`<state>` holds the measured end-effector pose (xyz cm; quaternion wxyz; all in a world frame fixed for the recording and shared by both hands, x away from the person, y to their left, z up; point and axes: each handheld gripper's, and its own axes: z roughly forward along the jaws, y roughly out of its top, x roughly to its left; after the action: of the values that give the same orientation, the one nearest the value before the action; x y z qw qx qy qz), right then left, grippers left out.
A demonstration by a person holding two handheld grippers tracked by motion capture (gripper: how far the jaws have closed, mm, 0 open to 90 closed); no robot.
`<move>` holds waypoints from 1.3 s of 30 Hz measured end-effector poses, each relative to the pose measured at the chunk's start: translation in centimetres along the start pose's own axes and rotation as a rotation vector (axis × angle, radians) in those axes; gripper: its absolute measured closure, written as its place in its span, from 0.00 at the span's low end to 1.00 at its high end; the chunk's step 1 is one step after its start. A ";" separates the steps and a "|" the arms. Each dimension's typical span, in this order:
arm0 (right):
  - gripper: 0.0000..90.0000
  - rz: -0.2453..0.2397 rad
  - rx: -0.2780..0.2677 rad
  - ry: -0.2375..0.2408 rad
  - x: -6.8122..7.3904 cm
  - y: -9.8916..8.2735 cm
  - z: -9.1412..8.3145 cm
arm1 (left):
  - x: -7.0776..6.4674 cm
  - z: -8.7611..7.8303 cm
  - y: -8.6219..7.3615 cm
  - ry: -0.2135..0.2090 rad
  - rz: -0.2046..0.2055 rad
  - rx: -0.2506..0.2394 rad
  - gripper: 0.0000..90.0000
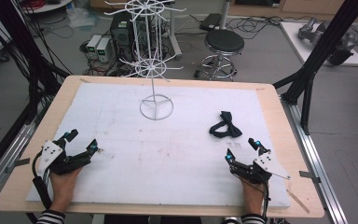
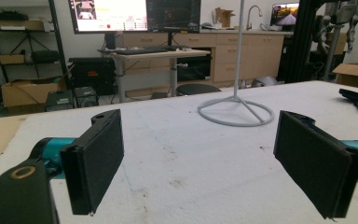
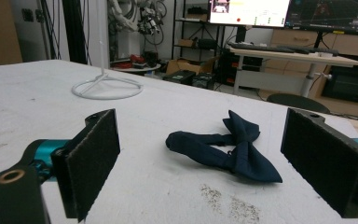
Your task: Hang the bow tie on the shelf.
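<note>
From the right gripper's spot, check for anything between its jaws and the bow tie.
Nothing visible stands in the way. The right gripper is open, and bare white mat lies between it and the bow tie. The wire stand is off to the side.

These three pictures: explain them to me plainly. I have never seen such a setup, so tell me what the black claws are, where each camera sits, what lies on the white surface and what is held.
A person sits at a table and holds a two-jaw tool in each hand: the left gripper and the right gripper. The high view looks down from above the person's side. The other two views come from cameras riding on each gripper, looking out between its own black padded jaws. On the white mat stands a white wire rack with hooks, and a dark bow tie lies just ahead of the right gripper. Both grippers stand open, and nothing is held.
</note>
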<state>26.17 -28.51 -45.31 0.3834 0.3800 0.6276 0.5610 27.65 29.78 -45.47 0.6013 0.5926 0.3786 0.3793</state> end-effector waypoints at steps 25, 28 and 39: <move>0.12 0.015 -0.006 -0.014 0.0 0.0 -0.1 | 0.0 -0.1 0.0 -0.001 0.006 -0.009 0.18; 0.12 0.014 -0.007 -0.015 0.0 0.0 -0.1 | 0.0 -0.1 0.0 0.000 0.007 -0.010 0.18; 0.12 0.045 -0.012 -0.016 -0.3 0.0 -0.2 | 0.0 -0.1 0.0 0.000 0.006 -0.007 0.18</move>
<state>26.14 -28.83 -45.31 0.3776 0.3963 0.6125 0.5703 27.55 29.79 -45.49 0.6020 0.5917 0.3756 0.3825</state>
